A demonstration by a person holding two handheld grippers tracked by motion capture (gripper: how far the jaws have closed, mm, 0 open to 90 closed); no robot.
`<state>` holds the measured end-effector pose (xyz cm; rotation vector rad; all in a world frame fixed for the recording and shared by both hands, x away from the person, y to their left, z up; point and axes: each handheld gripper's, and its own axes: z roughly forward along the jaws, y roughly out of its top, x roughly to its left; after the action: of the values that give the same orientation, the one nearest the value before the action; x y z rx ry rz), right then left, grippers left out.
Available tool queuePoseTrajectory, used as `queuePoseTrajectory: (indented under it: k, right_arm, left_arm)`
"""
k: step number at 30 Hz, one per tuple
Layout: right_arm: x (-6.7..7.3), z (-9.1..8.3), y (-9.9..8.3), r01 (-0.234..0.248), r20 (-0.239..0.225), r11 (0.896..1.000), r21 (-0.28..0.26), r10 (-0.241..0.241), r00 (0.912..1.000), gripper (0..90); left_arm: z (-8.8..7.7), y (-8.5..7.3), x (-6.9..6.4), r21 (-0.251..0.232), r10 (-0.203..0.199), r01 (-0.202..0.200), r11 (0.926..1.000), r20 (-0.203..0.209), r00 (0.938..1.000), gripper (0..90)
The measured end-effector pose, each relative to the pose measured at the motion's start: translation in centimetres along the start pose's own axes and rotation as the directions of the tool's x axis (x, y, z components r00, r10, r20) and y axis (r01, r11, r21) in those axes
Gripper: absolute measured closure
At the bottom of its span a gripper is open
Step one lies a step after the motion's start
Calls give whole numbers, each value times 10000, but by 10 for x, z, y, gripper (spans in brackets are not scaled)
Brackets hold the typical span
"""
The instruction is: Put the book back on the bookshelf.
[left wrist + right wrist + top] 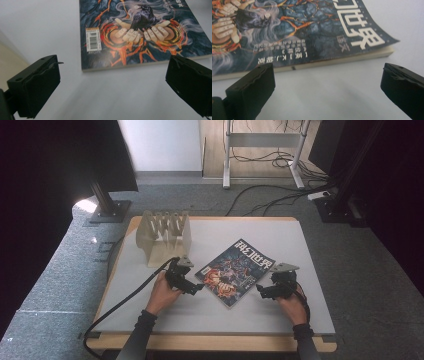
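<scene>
A magazine (pixel 235 271) with a dark blue and orange cover lies flat and slanted in the middle of the grey table (pixel 280 315). My left gripper (pixel 196 287) sits just off its left edge, jaws wide open. In the left gripper view the magazine (pixel 140 32) shows a barcode, a crow and cupped hands, a short way ahead of the left gripper (pixel 112 85). My right gripper (pixel 261 292) rests by the magazine's right edge, also open. The right gripper view shows the magazine (pixel 307 30) with white title characters and its page edge, just beyond the right gripper (pixel 327 87).
A pale wooden rack (pixel 164 236) with upright slots stands at the table's back left. Black cables trail from both grippers toward the front edge. Beyond the table are a monitor stand base (pixel 107 210), floor cables and a white desk frame (pixel 262 150).
</scene>
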<state>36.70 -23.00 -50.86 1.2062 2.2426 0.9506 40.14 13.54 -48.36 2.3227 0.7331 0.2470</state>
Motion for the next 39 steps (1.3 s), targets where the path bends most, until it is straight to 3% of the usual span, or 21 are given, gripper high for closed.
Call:
queuePoseTrajectory:
  k: [8,14,25,31,34,39]
  right_arm:
    - [-6,12,17,342,-147,9994,-66,-343,9993,0]
    - [-17,25,28,460,-182,9989,-36,-460,9988,0]
    - [-39,53,38,553,-421,9981,285,-541,9976,0]
    - [-51,68,37,216,-784,9989,414,-183,9968,0]
    - [-55,71,34,-114,-1327,9993,363,161,9910,0]
    - [-55,72,30,-409,-1414,9991,134,424,9890,0]
  left_arm:
    - [22,30,-1,229,410,-411,9989,9,9992,0]
    - [42,40,2,226,399,-400,9989,58,9992,0]
    - [66,34,15,420,163,-169,9990,138,9998,0]
    - [76,27,22,270,-296,276,9993,786,9965,0]
    - [76,24,19,62,-211,206,9998,883,9959,0]
    - [76,22,12,-10,-30,31,10000,972,9953,0]
